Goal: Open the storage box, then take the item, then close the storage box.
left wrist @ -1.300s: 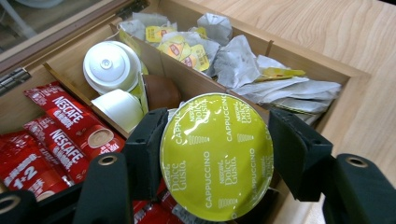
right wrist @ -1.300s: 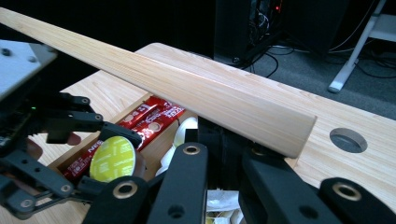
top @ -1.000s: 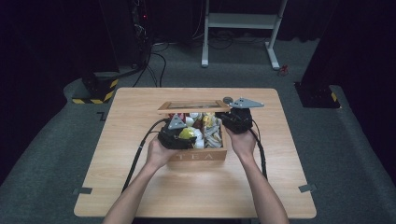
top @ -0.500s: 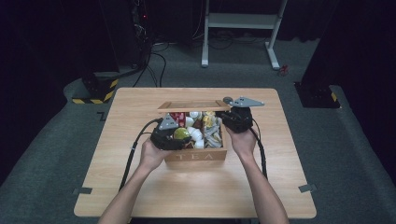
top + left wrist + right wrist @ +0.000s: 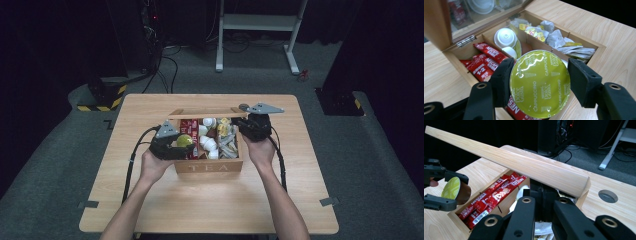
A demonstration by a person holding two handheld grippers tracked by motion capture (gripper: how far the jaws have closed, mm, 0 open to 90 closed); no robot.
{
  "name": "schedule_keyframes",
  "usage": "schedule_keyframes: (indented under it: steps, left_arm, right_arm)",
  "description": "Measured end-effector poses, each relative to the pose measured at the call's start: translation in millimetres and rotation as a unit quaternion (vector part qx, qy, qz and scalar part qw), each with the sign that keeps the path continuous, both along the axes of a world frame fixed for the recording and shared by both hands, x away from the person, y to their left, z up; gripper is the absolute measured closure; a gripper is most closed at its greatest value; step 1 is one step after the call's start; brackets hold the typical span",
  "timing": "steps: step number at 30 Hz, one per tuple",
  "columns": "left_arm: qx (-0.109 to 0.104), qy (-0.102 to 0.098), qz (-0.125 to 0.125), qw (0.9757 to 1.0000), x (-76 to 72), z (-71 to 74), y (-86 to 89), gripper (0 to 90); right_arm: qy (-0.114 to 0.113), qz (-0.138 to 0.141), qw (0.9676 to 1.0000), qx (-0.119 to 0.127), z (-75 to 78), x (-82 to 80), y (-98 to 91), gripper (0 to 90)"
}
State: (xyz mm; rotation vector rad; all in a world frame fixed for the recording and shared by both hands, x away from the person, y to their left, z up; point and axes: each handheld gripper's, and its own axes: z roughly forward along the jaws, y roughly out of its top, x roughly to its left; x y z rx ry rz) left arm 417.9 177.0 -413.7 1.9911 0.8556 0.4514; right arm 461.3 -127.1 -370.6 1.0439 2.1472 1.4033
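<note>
The left tool (image 5: pixel 537 82) has a green-lidded coffee capsule (image 5: pixel 539 83) clamped between its pads, held just above the red-sachet end of the open tea box (image 5: pixel 207 166) on the bench (image 5: pixel 210 210). The right tool (image 5: pixel 541 216), jaws together, sits low at the box's far end under the raised lid (image 5: pixel 511 161). Best bet: carry the capsule out level, clear of the wall, with the squeeze firm.

It looked like a lab: black curtains (image 5: pixel 55 45) hung around, cables (image 5: pixel 165 70) trailed over grey carpet (image 5: pixel 45 165), hazard-striped weights (image 5: pixel 102 97) sat beside the desk (image 5: pixel 210 200).
</note>
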Motion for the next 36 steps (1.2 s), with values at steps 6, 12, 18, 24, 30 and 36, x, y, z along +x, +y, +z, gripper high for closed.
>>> schedule_keyframes:
  steps: [6,12,18,24,30,36]
  left_arm:
    - [-0.003,0.001,0.005,1.0000,-0.4,-1.2,6.8,40.5]
    - [-0.007,-0.001,0.014,0.9999,-3.1,-0.9,16.0,40.6]
    - [-0.012,0.001,0.025,0.9996,-4.0,-2.2,25.6,40.6]
    - [-0.018,0.003,0.036,0.9992,-5.0,-4.7,35.5,40.6]
    - [-0.024,0.002,0.051,0.9984,-7.9,-5.6,50.2,40.6]
    - [-0.027,0.002,0.069,0.9972,-9.7,-13.5,67.6,40.6]
  right_arm:
    - [0.000,0.000,1.0000,0.000,0.2,0.2,0.1,90.0]
    - [0.002,-0.001,1.0000,0.000,0.3,-0.2,0.3,90.0]
    - [0.003,-0.002,1.0000,-0.001,0.4,-0.4,0.4,90.0]
    - [0.003,-0.001,1.0000,-0.002,0.4,-0.4,0.4,90.0]
    - [0.002,-0.002,1.0000,-0.004,0.5,-0.6,0.7,90.0]
    - [0.001,-0.001,1.0000,-0.004,-0.5,-1.2,0.5,90.0]
